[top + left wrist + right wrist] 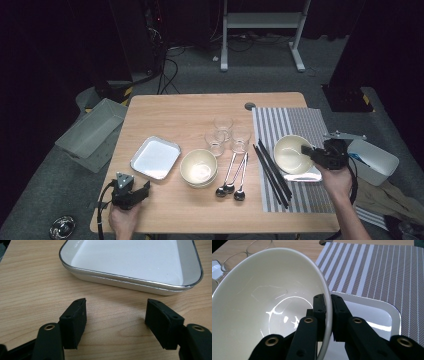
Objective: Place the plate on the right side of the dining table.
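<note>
1. Pinching the rim of a cream bowl (291, 153), the right gripper (311, 154) has its jaws clamped tight on the bowl's wall, one pad inside and one outside, as the right gripper view shows (325, 315).
2. That bowl sits tilted over a white square tray (384, 315) on the striped placemat (300, 125); whether it rests fully on the tray or is lifted slightly cannot be told.
3. The left gripper (131, 192) hovers low at the table's (175, 107) near-left edge, jaws spread wide with nothing between them, pointing at a second white tray (130, 282) just beyond its pads (75, 322).
4. Judged from the layout, a place setting is under way: one tray and bowl are on the mat; the second tray, a stack of bowls (199, 167), three glasses (224, 134) and the spoons (232, 177) wait on bare wood.
5. Black chopsticks (272, 172) lie along the mat's left border, just beside the held bowl, and could be knocked if it swings left.
6. The glasses stand close together near the spoons' handles, leaving a tight reach between them.
</note>
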Demonstrator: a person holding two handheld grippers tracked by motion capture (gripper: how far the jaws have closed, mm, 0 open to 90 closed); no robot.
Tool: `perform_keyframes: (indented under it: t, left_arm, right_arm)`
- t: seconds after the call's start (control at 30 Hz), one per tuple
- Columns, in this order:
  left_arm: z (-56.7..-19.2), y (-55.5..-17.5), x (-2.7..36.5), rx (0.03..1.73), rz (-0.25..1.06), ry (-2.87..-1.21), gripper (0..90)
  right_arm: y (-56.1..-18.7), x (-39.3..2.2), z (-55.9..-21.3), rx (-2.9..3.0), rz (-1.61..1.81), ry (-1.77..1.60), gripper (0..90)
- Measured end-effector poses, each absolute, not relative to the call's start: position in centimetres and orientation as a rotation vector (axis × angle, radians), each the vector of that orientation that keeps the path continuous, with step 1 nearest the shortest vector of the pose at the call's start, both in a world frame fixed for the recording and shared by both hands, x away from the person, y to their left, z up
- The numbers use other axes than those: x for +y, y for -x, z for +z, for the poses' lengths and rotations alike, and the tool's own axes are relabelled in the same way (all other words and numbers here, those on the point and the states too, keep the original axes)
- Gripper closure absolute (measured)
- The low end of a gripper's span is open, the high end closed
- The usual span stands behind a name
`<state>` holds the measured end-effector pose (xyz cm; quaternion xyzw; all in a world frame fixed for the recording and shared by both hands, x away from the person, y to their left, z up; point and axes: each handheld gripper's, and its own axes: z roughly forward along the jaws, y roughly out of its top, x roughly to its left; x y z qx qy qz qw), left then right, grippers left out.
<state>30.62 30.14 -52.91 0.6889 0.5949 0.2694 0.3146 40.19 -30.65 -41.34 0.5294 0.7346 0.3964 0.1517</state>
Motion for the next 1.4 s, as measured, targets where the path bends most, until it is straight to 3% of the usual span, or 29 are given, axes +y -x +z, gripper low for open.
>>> perform_keyframes:
  t: [1.4]
  left_arm:
    - [-52.9, -30.7, 30.1, 1.568, 0.707, -1.825, 31.6]
  right_arm:
    - [-40.7, -33.3, -44.0, 2.054, 1.031, -1.654, 83.4]
